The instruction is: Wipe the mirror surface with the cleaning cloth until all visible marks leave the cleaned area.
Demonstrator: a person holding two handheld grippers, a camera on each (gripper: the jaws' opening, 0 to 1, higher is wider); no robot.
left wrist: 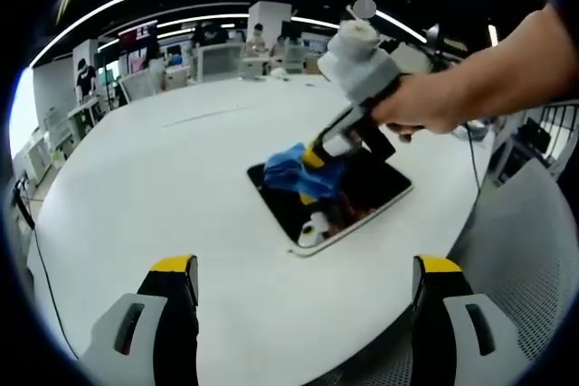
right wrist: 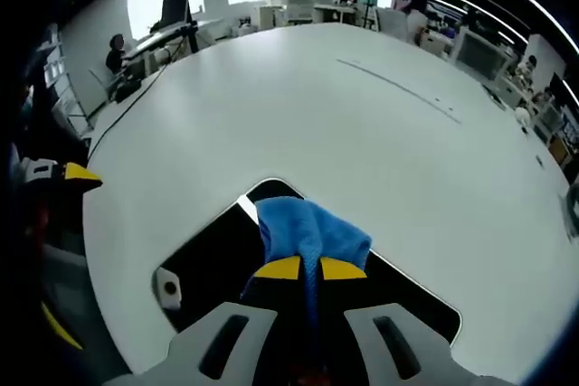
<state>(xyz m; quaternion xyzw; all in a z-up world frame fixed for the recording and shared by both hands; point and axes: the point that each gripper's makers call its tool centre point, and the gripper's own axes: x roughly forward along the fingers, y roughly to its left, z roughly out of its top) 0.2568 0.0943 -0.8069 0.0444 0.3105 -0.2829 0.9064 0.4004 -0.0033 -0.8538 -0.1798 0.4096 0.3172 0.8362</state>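
A dark, white-framed mirror [left wrist: 357, 194] lies flat on the white round table [left wrist: 181, 169]. In the left gripper view a hand holds my right gripper [left wrist: 317, 158] over it, shut on a blue cleaning cloth [left wrist: 303, 174] pressed onto the glass. My left gripper [left wrist: 303, 282] stands open at the near table edge, well short of the mirror, nothing between its yellow-tipped fingers. In the right gripper view the cloth [right wrist: 312, 228] bunches ahead of my right gripper [right wrist: 309, 268], resting on the mirror [right wrist: 213, 259] near its far corner. My left gripper [right wrist: 54, 178] shows at the left edge.
A cable [left wrist: 36, 259] trails over the table's left edge. A thin seam line [right wrist: 398, 88] crosses the far tabletop. Desks, monitors and several people [left wrist: 226, 47] stand beyond the table. A grey mesh surface [left wrist: 534, 259] lies to the right of the table edge.
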